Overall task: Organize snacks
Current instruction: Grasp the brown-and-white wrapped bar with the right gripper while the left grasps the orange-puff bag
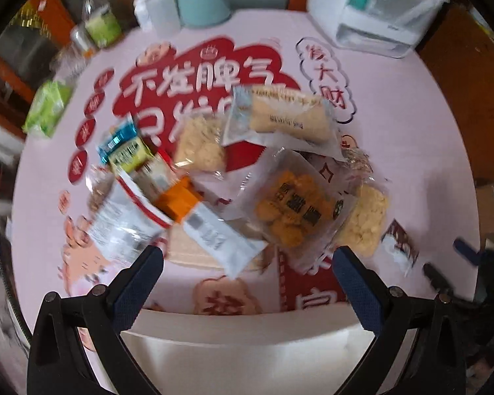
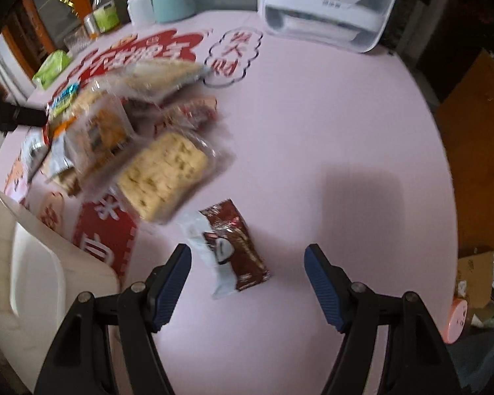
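Both grippers, left (image 1: pixel 247 260) and right (image 2: pixel 248 256), jaws wide apart, empty, above snack packets (image 1: pixel 289 210).

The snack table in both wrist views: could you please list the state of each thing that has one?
left tool: open, empty
right tool: open, empty
brown snack packet: sealed, flat, apart from pile
snack pile: unsorted, overlapping
white bin: nothing visible inside
clear storage box: lid on
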